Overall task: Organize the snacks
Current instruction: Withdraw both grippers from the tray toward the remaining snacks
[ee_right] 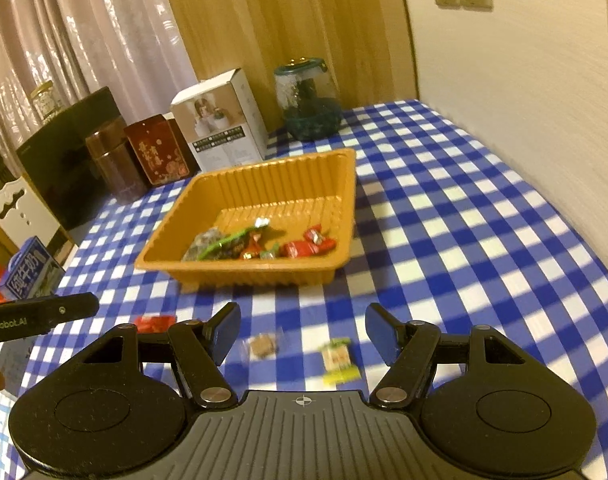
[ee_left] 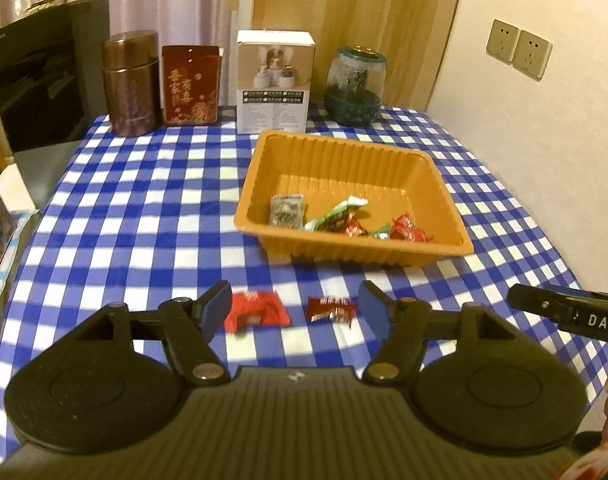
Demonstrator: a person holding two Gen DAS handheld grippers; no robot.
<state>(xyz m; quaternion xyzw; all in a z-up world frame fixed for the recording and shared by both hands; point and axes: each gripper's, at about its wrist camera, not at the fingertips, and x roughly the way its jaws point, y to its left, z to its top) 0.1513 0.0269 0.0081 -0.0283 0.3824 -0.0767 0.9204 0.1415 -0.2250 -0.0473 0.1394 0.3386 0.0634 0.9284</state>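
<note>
An orange plastic tray sits on the blue checked tablecloth and holds several wrapped snacks. My left gripper is open and empty, low over the cloth, with a bright red packet and a dark red packet between its fingers. My right gripper is open and empty, with a brown wrapped snack and a yellow-green wrapped snack between its fingers. The red packet also shows at the left of the right wrist view.
At the table's far edge stand a brown tin, a red box, a white carton and a glass jar. A wall runs along the right side. A dark monitor stands left. The right gripper's finger shows at right.
</note>
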